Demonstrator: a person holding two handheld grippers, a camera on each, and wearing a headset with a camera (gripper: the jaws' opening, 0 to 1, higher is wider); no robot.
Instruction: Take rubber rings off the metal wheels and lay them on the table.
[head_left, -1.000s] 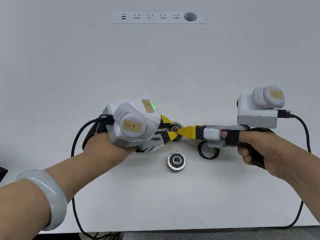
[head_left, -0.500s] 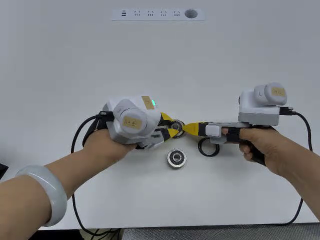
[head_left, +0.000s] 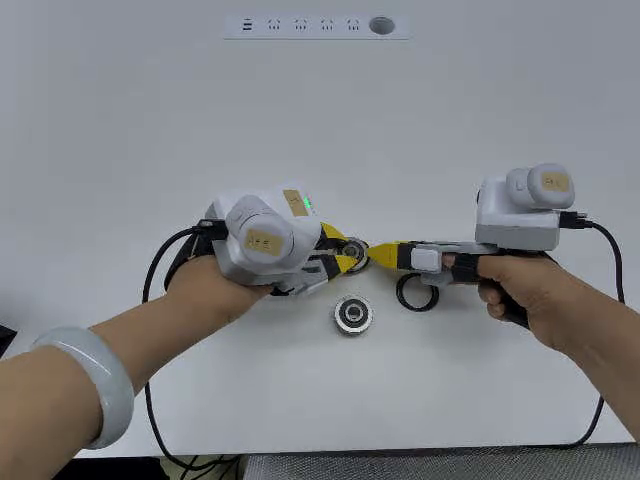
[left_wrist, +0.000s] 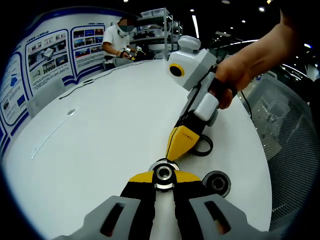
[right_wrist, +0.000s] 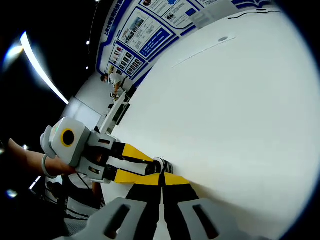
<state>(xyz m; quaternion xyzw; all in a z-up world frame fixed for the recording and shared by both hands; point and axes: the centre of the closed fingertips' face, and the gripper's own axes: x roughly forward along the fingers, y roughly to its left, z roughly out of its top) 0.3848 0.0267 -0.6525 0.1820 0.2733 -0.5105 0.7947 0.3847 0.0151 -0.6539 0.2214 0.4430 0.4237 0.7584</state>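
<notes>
At centre, left gripper (head_left: 345, 262) clamped on a metal wheel (head_left: 354, 253), right gripper (head_left: 380, 256) with jaws together (tips met the wheel's rim), a loose rubber ring (head_left: 415, 295) and second wheel (head_left: 353, 315) lay on the table (head_left: 300, 130) beneath.

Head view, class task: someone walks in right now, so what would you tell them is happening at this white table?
A person works with a claw in each hand. The left claw grips a metal wheel. The right claw, tips together, meets that wheel's rim; whether it has hold of a ring is unclear. One black rubber ring already lies on the table, beside a second wheel lying flat.
</notes>
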